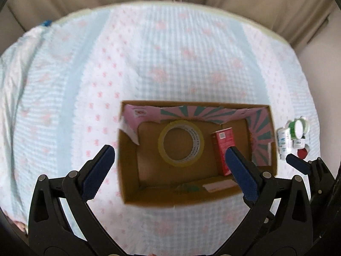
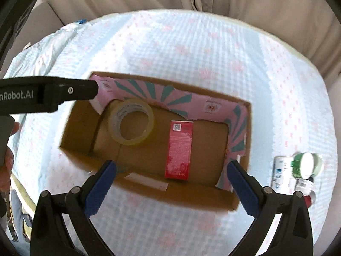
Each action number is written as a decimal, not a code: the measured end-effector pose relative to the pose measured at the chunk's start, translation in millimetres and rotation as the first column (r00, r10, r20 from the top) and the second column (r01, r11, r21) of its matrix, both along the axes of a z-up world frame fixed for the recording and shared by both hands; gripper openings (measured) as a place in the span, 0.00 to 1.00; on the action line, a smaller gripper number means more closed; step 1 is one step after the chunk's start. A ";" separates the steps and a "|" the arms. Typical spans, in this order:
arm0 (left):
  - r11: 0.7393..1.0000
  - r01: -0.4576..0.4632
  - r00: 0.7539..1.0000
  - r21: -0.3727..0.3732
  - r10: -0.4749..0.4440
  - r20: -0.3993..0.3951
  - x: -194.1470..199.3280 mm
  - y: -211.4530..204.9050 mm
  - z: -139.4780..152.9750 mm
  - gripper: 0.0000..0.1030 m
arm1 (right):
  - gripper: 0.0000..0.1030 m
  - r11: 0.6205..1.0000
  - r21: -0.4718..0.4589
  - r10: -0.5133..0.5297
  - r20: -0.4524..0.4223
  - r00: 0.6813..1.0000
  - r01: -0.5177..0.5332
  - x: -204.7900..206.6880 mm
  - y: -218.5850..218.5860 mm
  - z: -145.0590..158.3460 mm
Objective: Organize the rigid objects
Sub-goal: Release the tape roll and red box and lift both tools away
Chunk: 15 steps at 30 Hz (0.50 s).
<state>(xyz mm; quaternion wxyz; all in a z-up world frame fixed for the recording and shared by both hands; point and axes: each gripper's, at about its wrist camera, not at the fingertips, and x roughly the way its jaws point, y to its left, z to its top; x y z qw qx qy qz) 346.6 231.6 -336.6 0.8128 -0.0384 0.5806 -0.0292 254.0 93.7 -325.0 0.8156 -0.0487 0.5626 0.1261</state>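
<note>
Both the left gripper point(image 1: 168, 160) and the right gripper point(image 2: 171, 171) hang with jaws spread wide and nothing between the pads, above the open cardboard box point(image 2: 149, 194) at frame centre, which holds a clear tape roll point(image 2: 131, 121) and a red carton point(image 2: 179, 149) lying flat. Still outside, at the lower right of the right view, is a cluster of small bottles point(image 2: 281, 172) and a green tape roll point(image 2: 307, 165): probably light, hard and rather slick, best pinched across their bodies. Only "Robot.AI" on the left gripper's side reads clearly; the carton's code and bottle labels are too blurred.
</note>
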 end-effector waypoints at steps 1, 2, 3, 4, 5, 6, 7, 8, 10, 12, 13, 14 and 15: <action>1.000 -0.007 1.000 -0.002 0.007 0.024 -8.4 2.2 13.2 1.00 | 1.00 1.000 0.009 0.006 0.016 1.000 -0.006 -6.9 1.2 11.3; 1.000 -0.013 0.999 -0.006 0.014 0.047 -16.8 3.9 26.2 1.00 | 1.00 1.000 0.014 0.009 0.029 1.000 -0.009 -13.2 2.2 24.2; 1.000 -0.017 0.998 -0.008 0.017 0.065 -22.4 5.3 37.5 1.00 | 1.00 1.000 0.014 0.010 0.041 0.999 -0.011 -17.5 3.9 31.9; 1.000 -0.019 0.996 -0.009 0.019 0.086 -31.9 6.3 50.3 1.00 | 1.00 1.000 0.013 0.009 0.053 0.999 -0.010 -22.8 5.2 40.7; 1.000 -0.018 0.994 -0.006 0.018 0.109 -42.3 7.2 63.4 1.00 | 1.00 1.000 0.016 0.004 0.068 0.998 -0.005 -31.9 4.7 53.4; 1.000 -0.016 0.992 -0.002 0.016 0.124 -49.5 7.1 72.3 1.00 | 1.00 1.000 0.023 -0.004 0.074 0.997 0.002 -39.2 3.5 63.8; 1.000 -0.013 0.990 0.005 0.012 0.142 -59.3 6.2 84.2 1.00 | 1.00 0.999 0.039 -0.017 0.079 0.997 0.014 -47.2 1.2 75.5; 1.000 -0.009 0.987 0.011 0.007 0.159 -69.0 4.6 95.6 1.00 | 1.00 0.998 0.056 -0.031 0.079 0.996 0.027 -53.9 -1.5 85.4; 1.000 -0.007 0.982 0.031 0.001 0.190 -83.2 1.8 111.8 1.00 | 1.00 0.995 0.084 -0.055 0.079 0.995 0.048 -66.9 -7.7 104.0; 0.999 0.003 0.975 0.047 -0.013 0.223 -99.7 -2.9 129.7 1.00 | 1.00 0.992 0.097 -0.091 0.092 0.992 0.082 -79.9 -19.4 127.2; 0.999 0.011 0.970 0.050 -0.022 0.240 -106.8 -7.0 137.7 1.00 | 1.00 0.990 0.098 -0.108 0.100 0.989 0.098 -83.7 -21.4 132.6; 0.999 0.021 0.966 0.048 -0.033 0.257 -112.6 -10.9 144.8 1.00 | 1.00 0.987 0.103 -0.136 0.118 0.984 0.124 -91.0 -29.9 143.7; 0.998 0.032 0.962 0.045 -0.043 0.269 -118.8 -14.1 149.8 1.00 | 1.00 0.985 0.105 -0.153 0.131 0.980 0.140 -95.8 -34.7 148.3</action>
